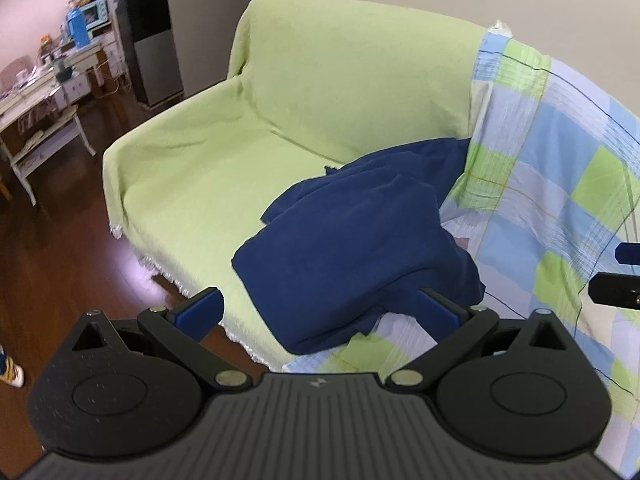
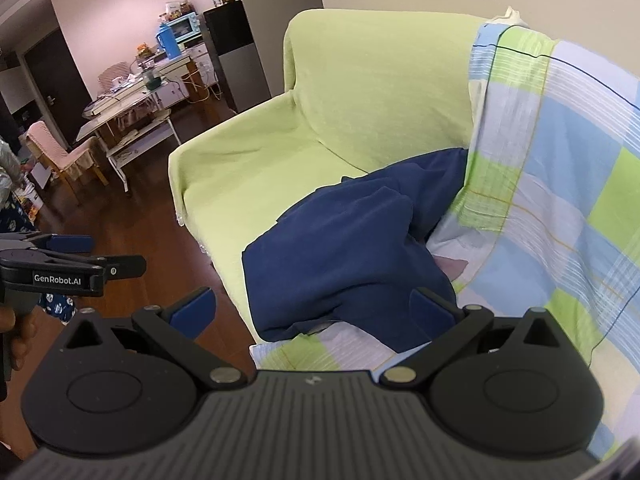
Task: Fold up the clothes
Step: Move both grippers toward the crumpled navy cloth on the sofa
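A dark blue garment (image 1: 360,240) lies crumpled on the right half of a sofa, partly on a checked blanket (image 1: 560,184). It also shows in the right wrist view (image 2: 344,252). My left gripper (image 1: 320,312) is open and empty, hovering just in front of the garment's near edge. My right gripper (image 2: 312,308) is open and empty, also just short of the garment. The left gripper shows from the side in the right wrist view (image 2: 100,258), and the right gripper's tips show at the left wrist view's right edge (image 1: 624,276).
The sofa wears a light green cover (image 1: 224,160) (image 2: 256,168). Dark wood floor (image 1: 60,260) lies to the left. A white table (image 2: 124,120), a chair (image 2: 60,152) and a fridge (image 2: 236,52) stand further back left.
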A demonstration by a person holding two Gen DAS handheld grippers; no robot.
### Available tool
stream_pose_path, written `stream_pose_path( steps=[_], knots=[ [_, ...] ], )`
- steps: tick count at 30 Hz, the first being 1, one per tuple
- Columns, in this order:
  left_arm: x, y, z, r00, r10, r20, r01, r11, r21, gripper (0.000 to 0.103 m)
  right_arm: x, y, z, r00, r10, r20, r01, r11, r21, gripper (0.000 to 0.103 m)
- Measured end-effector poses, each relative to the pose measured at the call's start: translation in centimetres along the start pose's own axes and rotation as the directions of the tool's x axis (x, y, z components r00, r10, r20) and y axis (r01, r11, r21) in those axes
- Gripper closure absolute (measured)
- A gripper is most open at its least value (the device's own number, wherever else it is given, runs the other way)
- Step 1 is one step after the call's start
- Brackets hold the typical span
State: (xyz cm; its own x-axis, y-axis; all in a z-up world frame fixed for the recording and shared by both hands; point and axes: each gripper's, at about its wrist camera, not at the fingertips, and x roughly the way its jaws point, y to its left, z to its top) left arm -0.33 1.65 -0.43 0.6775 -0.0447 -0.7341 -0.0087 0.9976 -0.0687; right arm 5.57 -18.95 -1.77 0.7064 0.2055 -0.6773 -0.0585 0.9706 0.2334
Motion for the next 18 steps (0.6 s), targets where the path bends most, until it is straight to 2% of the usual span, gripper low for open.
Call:
stream_pose_path(
  steps=[3,5,8,18],
  knots=[
    [0.4,1.1,-0.1,1.0,-0.019,-0.024,0.018,0.999,-0.032,0.001,0.2,0.2,0.1,1.0,-0.003,-0.005,0.003,1.0,-0.005,0.001],
    [0.0,0.1,-0.4,0.999,0.009,-0.041,-0.01,0.999,-0.034,0.001,0.3,0.3,0.1,1.0,-0.005,-0.008,0.005,1.0,-0.008,0.001],
    [0.8,-2.3,1.1,0.995,0.05,-0.082,-0.051,0.999,-0.015,0.001,0.5,0.3,0.2,1.0,-0.002,-0.014,0.001,1.0,-0.016,0.001],
    [2.8,-4.1,2.1,0.995,0.053,-0.083,-0.052,0.999,0.009,0.001,0.3,-1.1,0.5,1.0,0.014,0.001,-0.014,0.999,-0.053,0.001]
  ],
)
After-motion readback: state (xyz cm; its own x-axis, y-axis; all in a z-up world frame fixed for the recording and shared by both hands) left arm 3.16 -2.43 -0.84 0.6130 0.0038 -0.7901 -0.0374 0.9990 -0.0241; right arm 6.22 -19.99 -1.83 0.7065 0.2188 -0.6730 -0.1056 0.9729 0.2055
